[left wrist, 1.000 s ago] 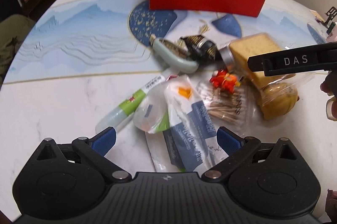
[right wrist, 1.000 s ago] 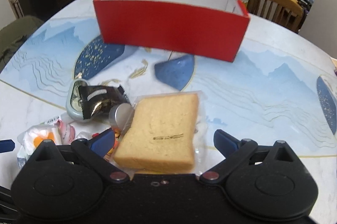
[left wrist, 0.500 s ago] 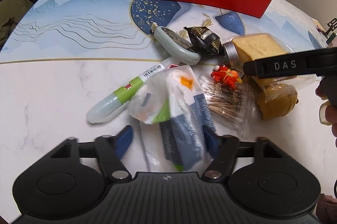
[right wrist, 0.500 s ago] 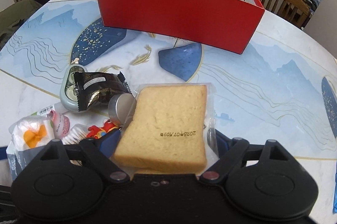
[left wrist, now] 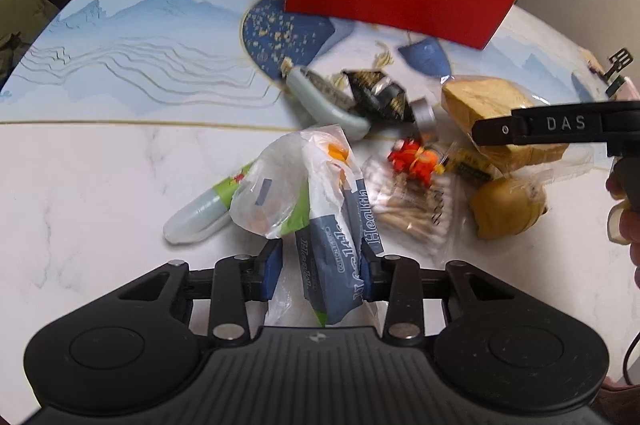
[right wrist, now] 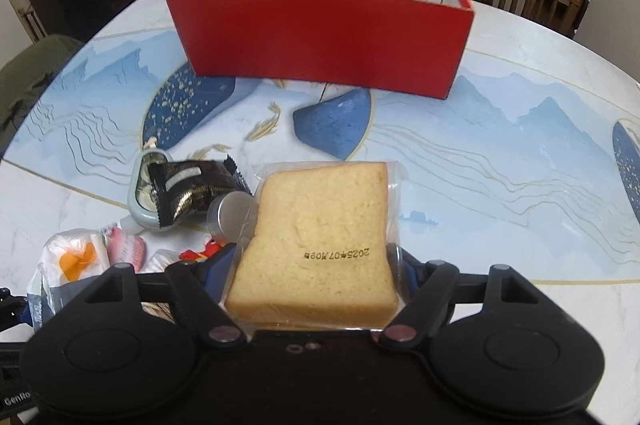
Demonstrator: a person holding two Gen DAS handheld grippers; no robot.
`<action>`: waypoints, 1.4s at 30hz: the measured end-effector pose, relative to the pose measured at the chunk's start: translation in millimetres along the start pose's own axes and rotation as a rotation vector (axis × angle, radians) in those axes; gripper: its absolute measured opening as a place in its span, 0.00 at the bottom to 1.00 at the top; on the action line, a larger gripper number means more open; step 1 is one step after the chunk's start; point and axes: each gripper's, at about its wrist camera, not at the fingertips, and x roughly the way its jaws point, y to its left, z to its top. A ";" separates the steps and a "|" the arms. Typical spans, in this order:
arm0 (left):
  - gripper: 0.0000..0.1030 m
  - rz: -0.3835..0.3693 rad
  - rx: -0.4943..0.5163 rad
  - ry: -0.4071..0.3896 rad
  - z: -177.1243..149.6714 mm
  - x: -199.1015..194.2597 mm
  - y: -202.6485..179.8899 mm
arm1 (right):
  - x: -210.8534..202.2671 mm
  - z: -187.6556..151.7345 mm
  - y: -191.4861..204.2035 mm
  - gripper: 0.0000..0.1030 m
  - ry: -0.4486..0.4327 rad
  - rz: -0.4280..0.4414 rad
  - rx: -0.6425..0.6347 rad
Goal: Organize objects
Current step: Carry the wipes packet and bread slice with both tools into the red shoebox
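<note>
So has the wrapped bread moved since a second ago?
Yes. In the right wrist view the bread now sits higher off the table, between the closing right tongs, its far edge nearer the red box.

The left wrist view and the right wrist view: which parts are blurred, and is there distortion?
Left wrist view: the red box and the dark snack packet are smeared by motion blur, while the gripper body is sharp. Right wrist view: the packed bread slice is sharp, with a readable date stamp. Both views: fisheye bends the table edge, and the corners are dark.
</note>
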 end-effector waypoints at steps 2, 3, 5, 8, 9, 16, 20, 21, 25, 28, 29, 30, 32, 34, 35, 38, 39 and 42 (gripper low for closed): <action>0.35 -0.008 -0.001 -0.016 4.2 -7.2 -0.3 | -8.3 3.1 -4.8 0.75 -0.018 0.004 0.004; 0.35 -0.013 -0.003 -0.022 6.7 -10.8 -0.4 | -12.4 5.1 -7.2 0.74 -0.021 0.016 0.006; 0.35 -0.028 -0.011 -0.034 13.0 -17.7 -0.5 | -21.0 9.2 -11.5 0.75 -0.032 0.032 0.012; 0.35 -0.053 -0.014 -0.052 23.5 -27.7 -1.9 | -34.6 15.7 -15.8 0.75 -0.061 0.047 0.003; 0.35 -0.059 -0.010 -0.060 27.4 -30.6 -3.1 | -38.6 17.8 -16.7 0.75 -0.070 0.050 -0.002; 0.35 -0.093 0.034 -0.107 56.4 -47.9 -14.4 | -63.5 34.6 -19.9 0.75 -0.136 0.074 -0.038; 0.35 -0.104 0.055 -0.133 75.2 -53.5 -21.3 | -70.1 46.3 -22.3 0.75 -0.164 0.078 -0.052; 0.35 -0.108 0.058 -0.136 80.3 -54.2 -22.8 | -71.1 49.8 -23.0 0.75 -0.169 0.079 -0.055; 0.35 -0.116 0.072 -0.151 104.7 -55.7 -28.7 | -74.9 63.0 -25.8 0.75 -0.198 0.071 -0.072; 0.35 -0.118 0.083 -0.160 125.8 -55.1 -32.6 | -77.6 73.7 -29.4 0.74 -0.222 0.067 -0.083; 0.35 -0.116 0.091 -0.165 132.9 -54.7 -34.7 | -78.2 76.8 -30.4 0.74 -0.230 0.066 -0.085; 0.35 -0.112 0.099 -0.170 139.9 -54.5 -36.9 | -78.3 80.6 -31.5 0.74 -0.238 0.065 -0.086; 0.35 -0.102 0.117 -0.177 153.3 -52.8 -41.2 | -77.2 88.1 -34.2 0.75 -0.254 0.060 -0.085; 0.35 -0.082 0.138 -0.181 167.3 -48.8 -45.6 | -75.1 97.0 -39.4 0.74 -0.255 0.070 -0.069; 0.35 -0.073 0.149 -0.181 174.1 -46.5 -47.9 | -73.1 101.4 -42.3 0.74 -0.252 0.081 -0.054; 0.35 -0.061 0.167 -0.179 192.7 -38.8 -53.1 | -65.6 117.4 -49.4 0.74 -0.265 0.066 -0.036; 0.35 -0.056 0.172 -0.179 198.5 -35.7 -54.3 | -63.9 121.2 -52.1 0.75 -0.267 0.056 -0.036; 0.35 -0.032 0.175 -0.175 217.3 -24.4 -56.7 | -51.8 133.9 -57.9 0.74 -0.260 0.057 -0.035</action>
